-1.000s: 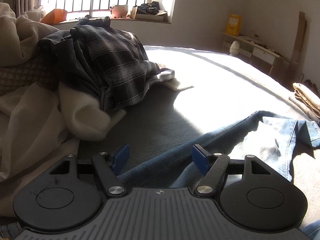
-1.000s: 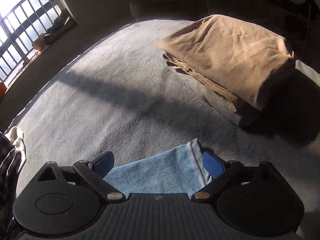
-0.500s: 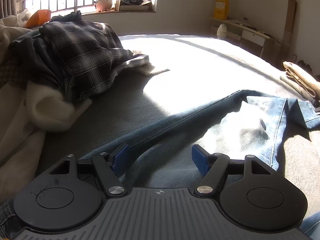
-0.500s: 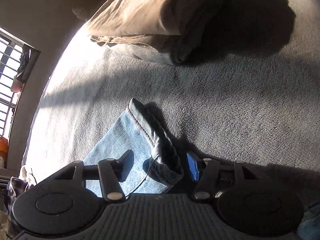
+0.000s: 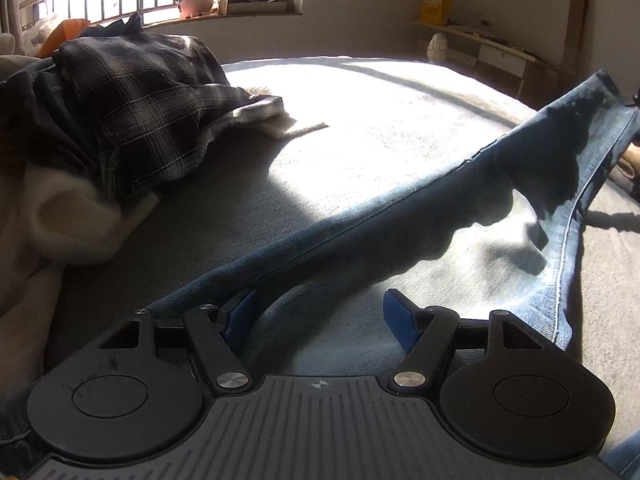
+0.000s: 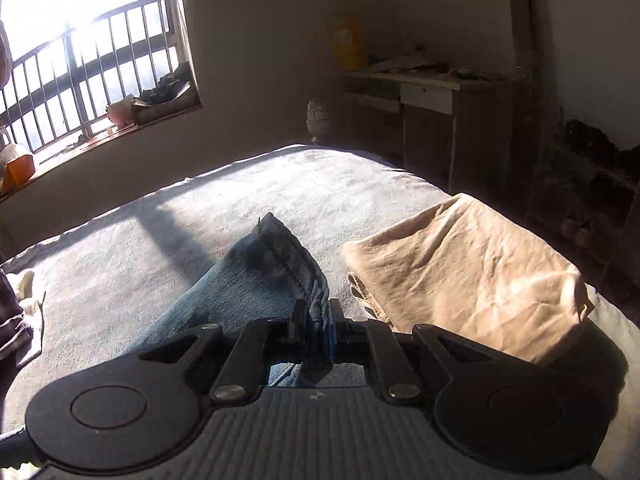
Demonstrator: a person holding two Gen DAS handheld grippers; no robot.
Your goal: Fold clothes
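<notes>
- Two grippers at work on one garment, a pair of blue jeans (image 5: 400,248) lying across the grey bed cover (image 5: 380,120).
- Right gripper (image 6: 314,322): jaws have just been closing and are now clamped together on the hem end of a jeans leg (image 6: 276,264). The pinch sits at the stitched cuff, which is probably the handiest corner for carrying that leg over into a fold.
- Held cuff stands up off the bed in front of the right gripper; in the left wrist view the same leg rises slantwise toward the upper right edge, clear of the cover there.
- Left gripper (image 5: 320,312): jaws apart, blue pads either side of the denim near the other end of the garment, not pressing on it. It seems placed to pin or take that end while the leg is drawn across.
- Jeans between the two grippers: one long seam runs taut along the raised edge; the lower part lies flat in sunlight.
- Folded tan garment (image 6: 464,276): just beside the raised cuff, on the bed's right side; apparently the finished stack.
- Plaid shirt (image 5: 152,108) atop a heap of unfolded clothes (image 5: 60,208): well apart on the left, presumably awaiting folding.
- Barred window (image 6: 80,80) beyond the bed supplies the hard light and shadows.
</notes>
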